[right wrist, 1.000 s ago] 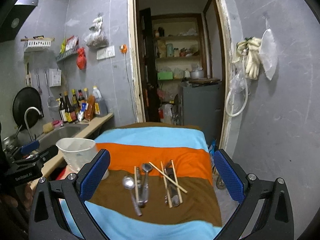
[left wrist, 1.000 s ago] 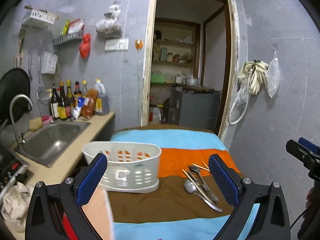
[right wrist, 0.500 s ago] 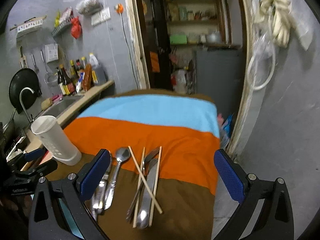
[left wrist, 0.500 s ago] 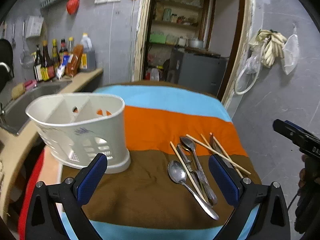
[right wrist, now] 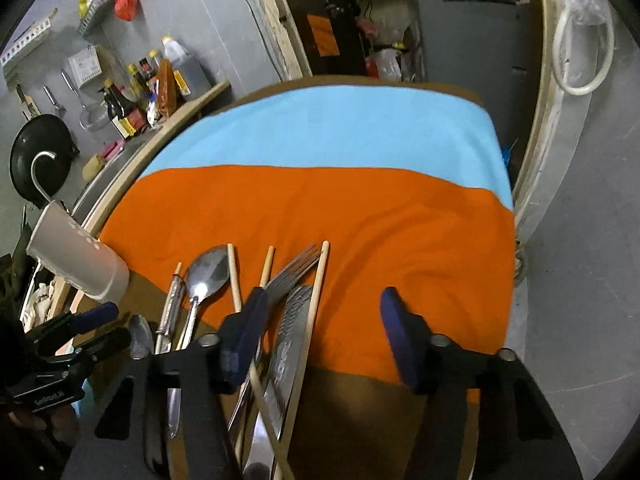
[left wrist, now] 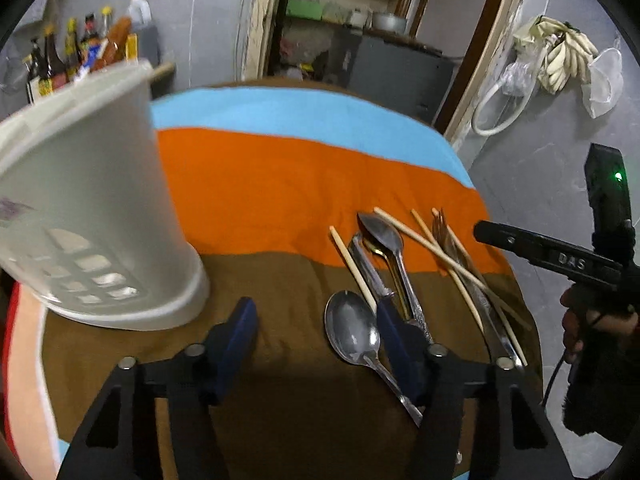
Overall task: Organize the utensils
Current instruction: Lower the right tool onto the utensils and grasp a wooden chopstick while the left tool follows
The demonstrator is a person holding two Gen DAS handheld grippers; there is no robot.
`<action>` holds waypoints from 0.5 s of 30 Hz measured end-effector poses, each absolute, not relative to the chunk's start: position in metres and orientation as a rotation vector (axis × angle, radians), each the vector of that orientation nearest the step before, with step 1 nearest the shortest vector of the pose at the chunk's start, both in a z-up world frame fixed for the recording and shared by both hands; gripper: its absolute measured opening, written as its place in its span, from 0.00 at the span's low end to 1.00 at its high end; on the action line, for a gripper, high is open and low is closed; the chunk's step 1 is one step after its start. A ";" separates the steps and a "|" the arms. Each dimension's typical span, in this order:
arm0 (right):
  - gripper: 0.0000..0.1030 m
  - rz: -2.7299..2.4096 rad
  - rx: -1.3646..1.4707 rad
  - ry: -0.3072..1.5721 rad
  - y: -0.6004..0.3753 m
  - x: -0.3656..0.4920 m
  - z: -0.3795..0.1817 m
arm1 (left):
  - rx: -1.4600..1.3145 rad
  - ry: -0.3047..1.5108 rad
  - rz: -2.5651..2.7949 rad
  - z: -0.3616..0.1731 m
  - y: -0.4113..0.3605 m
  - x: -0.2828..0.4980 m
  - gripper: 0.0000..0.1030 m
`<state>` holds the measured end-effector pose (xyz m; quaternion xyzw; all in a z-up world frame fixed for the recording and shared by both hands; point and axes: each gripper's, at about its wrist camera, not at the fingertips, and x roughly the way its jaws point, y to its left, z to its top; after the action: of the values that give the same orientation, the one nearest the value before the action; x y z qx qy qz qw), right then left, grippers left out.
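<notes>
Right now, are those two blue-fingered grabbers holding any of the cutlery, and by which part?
Nothing is held. The left gripper is open above the cloth beside a spoon; the right gripper is open over the knife and chopsticks.

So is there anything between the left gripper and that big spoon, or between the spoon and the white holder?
Nothing visible. The left gripper is open just above the cloth, and the spoon lies right beside its right finger. Only bare cloth shows between the spoon and the holder to the left.
</notes>
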<state>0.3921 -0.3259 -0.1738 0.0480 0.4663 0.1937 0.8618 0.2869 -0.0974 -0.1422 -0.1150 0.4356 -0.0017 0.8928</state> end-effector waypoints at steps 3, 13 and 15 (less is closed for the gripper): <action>0.38 0.404 0.096 1.022 -0.321 0.399 -0.184 | -0.261 0.926 -0.012 -0.149 -0.097 0.292 0.44; 0.24 0.417 0.031 1.132 -0.300 0.417 -0.193 | -0.320 0.985 -0.081 -0.160 -0.101 0.300 0.20; 0.24 0.412 0.016 1.154 -0.297 0.419 -0.191 | -0.341 0.993 -0.091 -0.161 -0.102 0.307 0.18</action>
<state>0.4195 -0.2968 -0.1915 0.0074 0.5415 0.1934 0.8181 0.3073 -0.1016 -0.1607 -0.1625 0.4737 -0.0435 0.8645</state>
